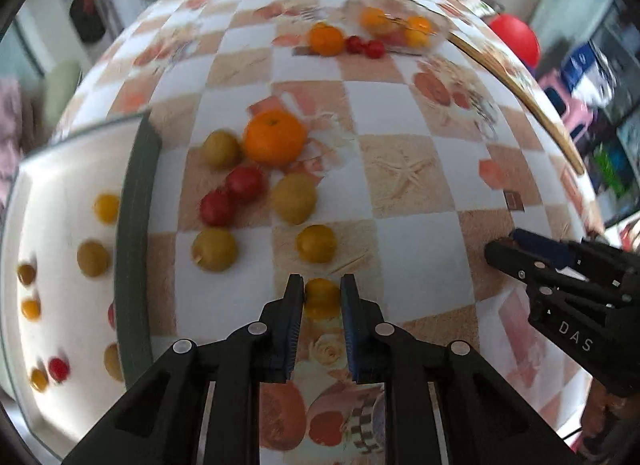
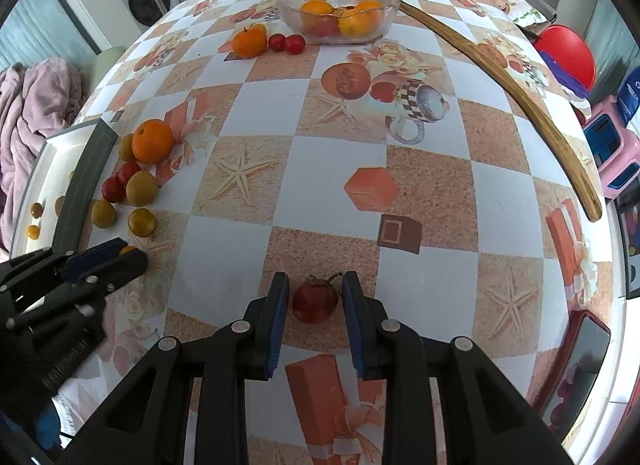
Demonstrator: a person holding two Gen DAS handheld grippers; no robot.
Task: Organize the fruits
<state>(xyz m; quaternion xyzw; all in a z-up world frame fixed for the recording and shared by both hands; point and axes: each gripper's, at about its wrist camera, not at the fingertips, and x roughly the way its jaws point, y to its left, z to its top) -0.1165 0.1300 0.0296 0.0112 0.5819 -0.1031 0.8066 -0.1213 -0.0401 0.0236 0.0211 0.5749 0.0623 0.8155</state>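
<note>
Left claw grips a yellow fruit, right claw a red tomato. Tray at nine o'clock holds several small fruits; most still lie loose on the bench

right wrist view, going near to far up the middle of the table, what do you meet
right gripper around a red tomato → printed brown square → printed orange box → printed mug → glass bowl of oranges

White letters "DAS" on the right claw body, possibly part of a longer word
</note>
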